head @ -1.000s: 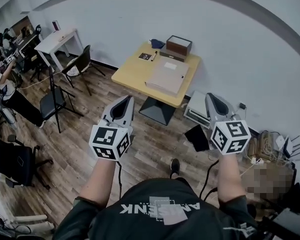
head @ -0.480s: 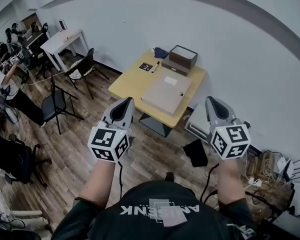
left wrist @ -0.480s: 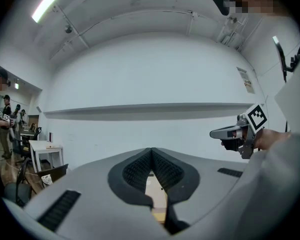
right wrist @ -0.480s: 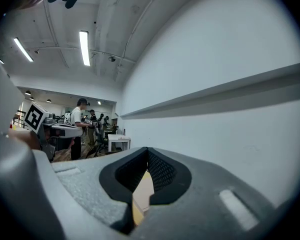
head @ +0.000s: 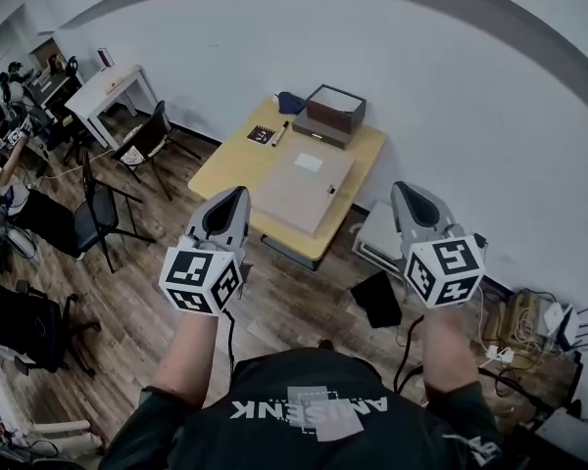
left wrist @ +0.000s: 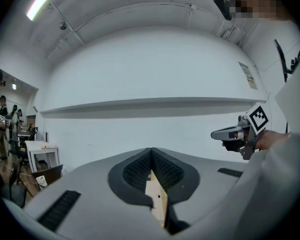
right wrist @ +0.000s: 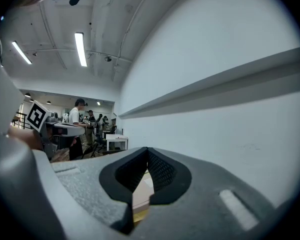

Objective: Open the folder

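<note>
A closed beige folder (head: 304, 182) lies flat on the yellow wooden table (head: 225, 164) ahead of me. My left gripper (head: 237, 194) is held level over the floor, short of the table's near left edge, jaws shut and empty. The right gripper (head: 400, 190) is level too, off the table's right side, shut with nothing in it. In the left gripper view the jaws (left wrist: 151, 153) meet, and a strip of the table top (left wrist: 156, 196) shows below them. Its neighbour, the right gripper (left wrist: 231, 133), shows at the right. In the right gripper view the shut jaws (right wrist: 147, 153) face the wall.
A brown open box (head: 333, 109), a small dark notebook (head: 262, 134), a pen (head: 278, 132) and a blue item (head: 290, 102) sit at the table's far end. Black chairs (head: 103, 209) and a white desk (head: 113, 84) stand left. A white unit (head: 377, 235) and cables (head: 529, 316) lie right.
Both grippers have moved forward together towards the table, which now sits closer in the head view. The jaws stayed shut and the folder has not moved.
</note>
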A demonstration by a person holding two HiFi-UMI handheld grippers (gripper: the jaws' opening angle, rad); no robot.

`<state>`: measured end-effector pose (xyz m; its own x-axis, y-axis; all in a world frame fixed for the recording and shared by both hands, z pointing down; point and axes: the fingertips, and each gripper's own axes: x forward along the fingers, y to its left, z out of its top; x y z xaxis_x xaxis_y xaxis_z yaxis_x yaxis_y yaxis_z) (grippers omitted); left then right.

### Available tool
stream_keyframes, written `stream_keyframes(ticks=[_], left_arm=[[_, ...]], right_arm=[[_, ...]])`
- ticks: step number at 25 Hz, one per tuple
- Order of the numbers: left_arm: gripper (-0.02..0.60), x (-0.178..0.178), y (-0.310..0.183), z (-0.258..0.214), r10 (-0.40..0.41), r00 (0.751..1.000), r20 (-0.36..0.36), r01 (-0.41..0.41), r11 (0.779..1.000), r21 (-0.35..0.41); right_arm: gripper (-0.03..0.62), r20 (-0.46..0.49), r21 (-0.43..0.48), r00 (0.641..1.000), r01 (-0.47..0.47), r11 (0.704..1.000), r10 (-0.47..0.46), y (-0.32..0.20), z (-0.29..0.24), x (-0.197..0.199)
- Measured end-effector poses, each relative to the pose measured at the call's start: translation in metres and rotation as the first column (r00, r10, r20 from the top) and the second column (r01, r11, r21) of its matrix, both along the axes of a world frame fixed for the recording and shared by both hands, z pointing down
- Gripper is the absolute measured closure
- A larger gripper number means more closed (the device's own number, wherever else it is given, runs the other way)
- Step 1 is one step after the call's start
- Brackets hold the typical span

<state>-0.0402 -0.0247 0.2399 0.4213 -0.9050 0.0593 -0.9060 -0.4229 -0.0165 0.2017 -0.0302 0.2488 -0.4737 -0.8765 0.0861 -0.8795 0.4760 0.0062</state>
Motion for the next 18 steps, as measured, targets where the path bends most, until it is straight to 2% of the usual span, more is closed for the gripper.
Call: stream_keyframes(ticks=[8,12,18], left_arm=[[0.580,0.015,-0.037,0.001,0.018,1.000,0.009,-0.018,1.000,-0.008],[0.580,0.007,-0.064,-0.001,0.044,0.998,-0.039,-0.044,0.999,0.001],[0.580,-0.010,-0.118,0.005,0.123,0.992,-0.024,-0.123,0.992,0.016]], right_arm=[[0.589,0.017,-0.013,0.999,-0.029,0.999,0.029,-0.030,0.009,0.020],[0.589,0.001,-0.013,0.998,-0.060,0.998,0.060,-0.048,0.010,0.013],[0.589,-0.016,-0.017,0.988,-0.151,0.988,0.151,-0.084,0.009,-0.003]])
